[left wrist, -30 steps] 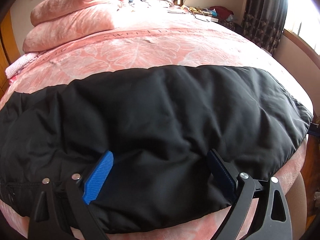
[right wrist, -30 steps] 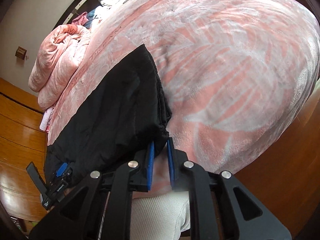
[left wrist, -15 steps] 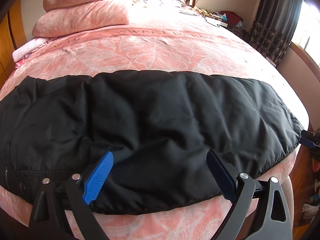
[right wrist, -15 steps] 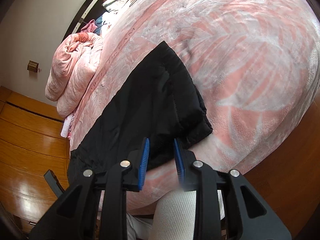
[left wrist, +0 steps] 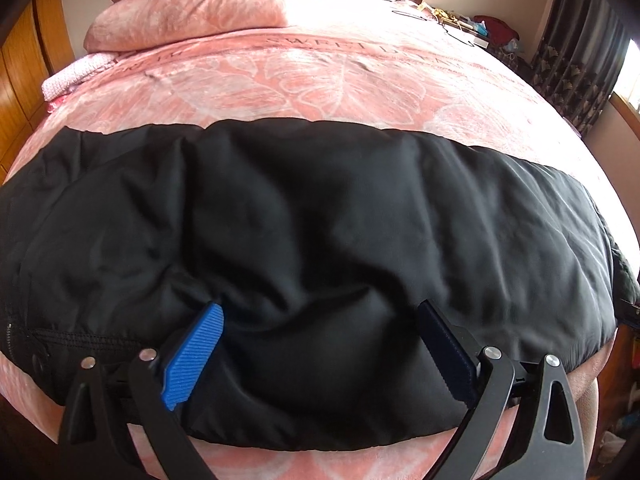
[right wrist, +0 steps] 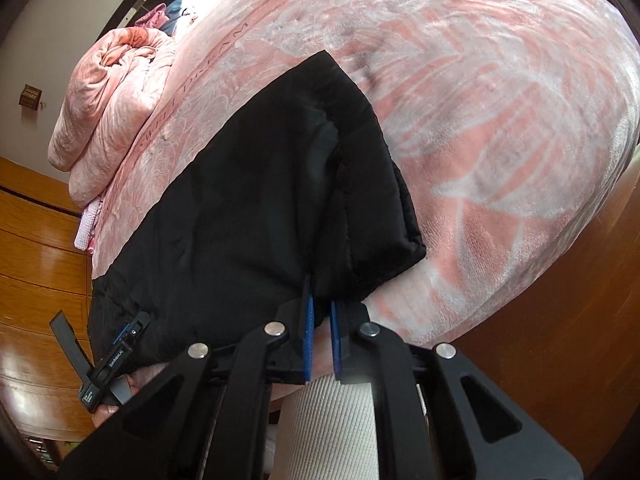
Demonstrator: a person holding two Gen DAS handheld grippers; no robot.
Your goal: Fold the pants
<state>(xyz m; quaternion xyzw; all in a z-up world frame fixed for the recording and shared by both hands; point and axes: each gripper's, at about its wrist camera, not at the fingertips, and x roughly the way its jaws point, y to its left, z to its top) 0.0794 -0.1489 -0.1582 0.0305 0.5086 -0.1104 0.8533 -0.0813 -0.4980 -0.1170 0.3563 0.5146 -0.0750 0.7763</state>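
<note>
- We see the pants point(left wrist: 320, 240), black and padded with a slight sheen, lying flat and stretched sideways across the near part of a pink bed
- In the left wrist view their near edge runs along the bed's front edge; a zipper and a stitched seam show at the far left end
- The cloth is puffy and creased, bunched into soft folds near the middle of the near edge
- In the right wrist view the pants point(right wrist: 248, 216) end in a hemmed leg opening with a stitched band, its layers stacked, the near corner reaching the bed's edge
</note>
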